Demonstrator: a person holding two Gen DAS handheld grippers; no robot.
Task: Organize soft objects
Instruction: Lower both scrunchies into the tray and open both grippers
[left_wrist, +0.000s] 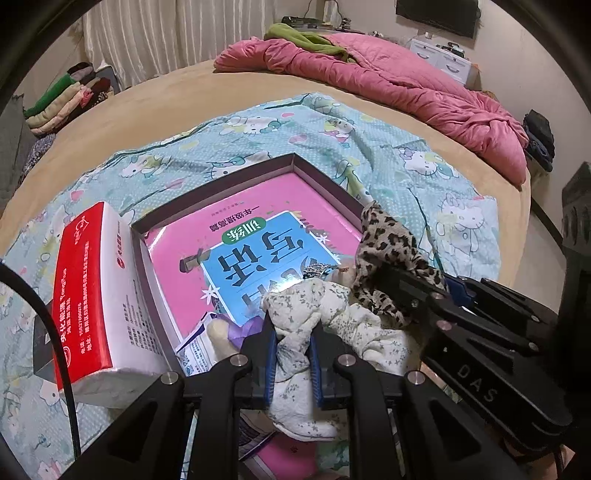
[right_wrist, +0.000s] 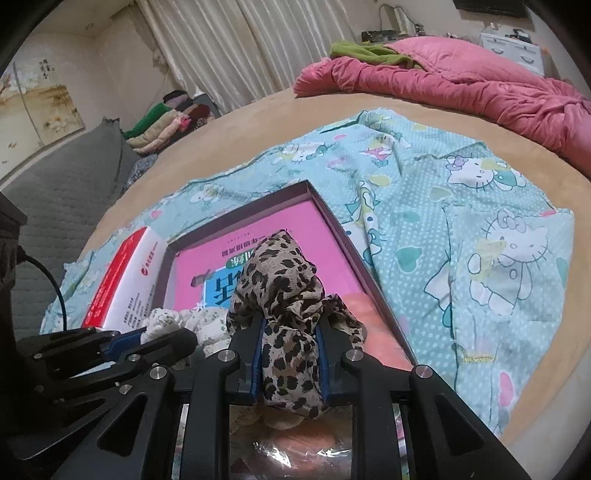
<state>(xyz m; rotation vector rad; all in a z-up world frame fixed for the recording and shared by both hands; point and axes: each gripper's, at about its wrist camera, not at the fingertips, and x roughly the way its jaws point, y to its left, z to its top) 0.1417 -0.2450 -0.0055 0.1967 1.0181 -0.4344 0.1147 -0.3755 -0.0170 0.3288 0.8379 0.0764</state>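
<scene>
A crumpled white floral cloth is clamped between the blue pads of the left gripper, bunched over the near end of a shallow cardboard box. A thin leopard-print cloth is pinched in the right gripper, its loose end standing up above the jaws. A glossy pink book is seen lining the box. A red-and-white tissue pack is propped against the box's left wall.

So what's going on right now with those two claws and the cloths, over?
Left gripper shut on white floral cloth. Right gripper shut on leopard-print cloth. Both over the box; tissue pack alongside, not blocking.
</scene>
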